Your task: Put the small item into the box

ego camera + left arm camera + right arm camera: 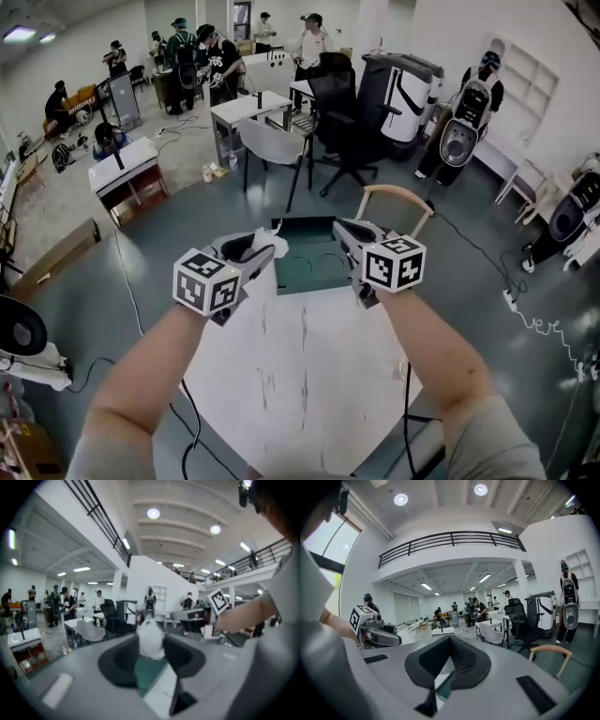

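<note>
Left hand-held gripper (262,250) clamps white crumpled small item (151,638) over near-left corner of green box (317,267) on tabletop (300,375). Box opening lies just ahead-right, below jaws. Right hand-held gripper (345,231) closed, empty, at box's right edge.

Bright ceiling lamps (153,513) light evenly; edges bend fisheye-wise; the left gripper view is blurred.
</note>
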The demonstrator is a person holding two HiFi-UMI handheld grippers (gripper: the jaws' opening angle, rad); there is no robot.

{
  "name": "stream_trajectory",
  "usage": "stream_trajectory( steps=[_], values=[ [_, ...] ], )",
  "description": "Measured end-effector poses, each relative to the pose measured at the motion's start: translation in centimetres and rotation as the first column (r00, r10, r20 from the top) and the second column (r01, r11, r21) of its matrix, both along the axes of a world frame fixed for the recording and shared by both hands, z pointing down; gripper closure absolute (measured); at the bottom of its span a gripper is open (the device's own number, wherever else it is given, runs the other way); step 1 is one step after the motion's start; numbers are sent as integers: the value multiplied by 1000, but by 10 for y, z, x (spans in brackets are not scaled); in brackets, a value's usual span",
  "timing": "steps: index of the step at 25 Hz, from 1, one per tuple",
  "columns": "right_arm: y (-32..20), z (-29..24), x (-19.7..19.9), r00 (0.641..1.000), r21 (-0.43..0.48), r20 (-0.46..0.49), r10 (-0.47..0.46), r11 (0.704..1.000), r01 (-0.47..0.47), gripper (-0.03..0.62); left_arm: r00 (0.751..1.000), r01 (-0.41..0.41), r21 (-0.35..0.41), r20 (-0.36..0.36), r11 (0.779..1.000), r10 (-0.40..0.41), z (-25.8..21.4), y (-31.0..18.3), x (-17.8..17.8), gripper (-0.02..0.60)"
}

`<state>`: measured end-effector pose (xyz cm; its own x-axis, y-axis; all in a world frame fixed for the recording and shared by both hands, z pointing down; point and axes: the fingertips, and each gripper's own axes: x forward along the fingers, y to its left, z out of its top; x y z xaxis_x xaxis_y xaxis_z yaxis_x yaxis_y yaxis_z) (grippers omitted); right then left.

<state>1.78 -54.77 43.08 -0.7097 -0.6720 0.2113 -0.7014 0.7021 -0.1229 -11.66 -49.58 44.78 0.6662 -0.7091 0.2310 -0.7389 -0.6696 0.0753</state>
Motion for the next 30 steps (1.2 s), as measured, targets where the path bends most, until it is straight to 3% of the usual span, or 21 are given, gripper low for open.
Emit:
stream_trajectory(
  steps=[7, 15, 20, 26, 30],
  values=[
    [-89, 58, 33, 994, -94, -16, 110, 989, -111, 586, 992, 39, -65, 125, 997, -30, 51, -102, 5, 413],
    [-152, 109, 46, 987, -111, -71, 144, 982, -151, 586, 966, 28, -75, 258, 997, -8, 111, -179, 12, 413],
    [-181, 123, 44, 986, -124, -66, 150, 980, -158, 586, 937, 7, -82, 349, 997, 22, 140, -210, 26, 413],
    [-196, 147, 42, 987, -150, -79, 143, 977, -153, 586, 915, -51, -83, 395, 995, 80, 179, -233, 48, 413],
    [-205, 156, 48, 987, -162, -82, 137, 975, -149, 586, 877, -55, -87, 472, 995, 90, 192, -234, 62, 413]
  ],
)
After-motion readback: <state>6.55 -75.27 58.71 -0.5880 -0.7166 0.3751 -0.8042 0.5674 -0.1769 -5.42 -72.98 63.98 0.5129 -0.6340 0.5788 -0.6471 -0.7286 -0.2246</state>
